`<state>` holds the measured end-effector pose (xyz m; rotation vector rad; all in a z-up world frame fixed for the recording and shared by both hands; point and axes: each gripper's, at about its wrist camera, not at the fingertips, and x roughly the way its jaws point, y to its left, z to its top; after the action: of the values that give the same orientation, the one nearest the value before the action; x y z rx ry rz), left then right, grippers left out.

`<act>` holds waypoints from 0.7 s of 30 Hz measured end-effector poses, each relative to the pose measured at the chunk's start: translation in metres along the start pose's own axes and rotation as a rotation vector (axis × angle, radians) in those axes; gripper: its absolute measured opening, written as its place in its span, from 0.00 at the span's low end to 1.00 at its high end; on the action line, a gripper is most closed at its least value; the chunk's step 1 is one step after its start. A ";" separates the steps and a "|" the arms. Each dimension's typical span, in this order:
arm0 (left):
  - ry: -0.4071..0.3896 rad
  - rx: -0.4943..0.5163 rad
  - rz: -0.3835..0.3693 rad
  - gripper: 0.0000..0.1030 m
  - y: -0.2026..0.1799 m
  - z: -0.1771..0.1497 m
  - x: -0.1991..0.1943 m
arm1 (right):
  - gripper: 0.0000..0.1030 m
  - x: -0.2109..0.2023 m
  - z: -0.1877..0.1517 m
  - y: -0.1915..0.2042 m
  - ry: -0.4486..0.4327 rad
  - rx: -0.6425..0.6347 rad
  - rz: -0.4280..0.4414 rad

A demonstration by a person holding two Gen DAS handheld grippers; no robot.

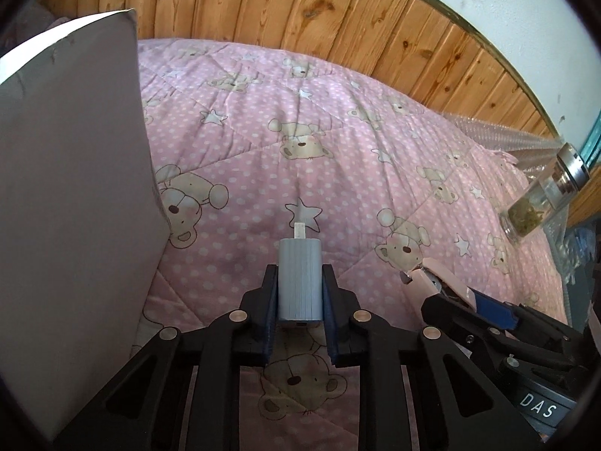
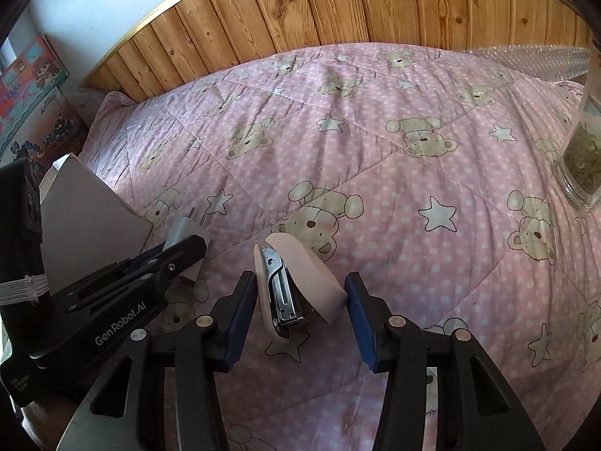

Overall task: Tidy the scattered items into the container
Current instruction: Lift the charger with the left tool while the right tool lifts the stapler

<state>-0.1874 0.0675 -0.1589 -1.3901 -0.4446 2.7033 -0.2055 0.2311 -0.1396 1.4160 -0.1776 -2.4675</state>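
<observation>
Over the pink teddy-bear quilt, the left tongs clench a light, rigid charger plug by its flat sides, while the right tongs pinch a pink stapler, both near the cardboard box leftward.

A pink teddy-bear quilt covers the bed; behind it, wood panelling, then white wall.

The left hand-held gripper clamps a grey charger above the bed; a box flap stands left.
</observation>
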 end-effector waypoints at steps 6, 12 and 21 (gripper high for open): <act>0.012 0.011 0.009 0.20 -0.008 -0.012 -0.012 | 0.48 -0.015 -0.001 0.003 -0.010 0.035 0.020; 0.014 0.052 0.023 0.20 -0.023 -0.026 -0.037 | 0.48 -0.030 -0.005 0.010 -0.023 0.051 0.038; -0.010 0.097 0.039 0.20 -0.039 -0.043 -0.090 | 0.48 -0.064 -0.020 0.023 -0.057 0.061 0.075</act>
<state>-0.1026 0.0971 -0.1002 -1.3750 -0.2858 2.7239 -0.1536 0.2294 -0.0915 1.3381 -0.3146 -2.4624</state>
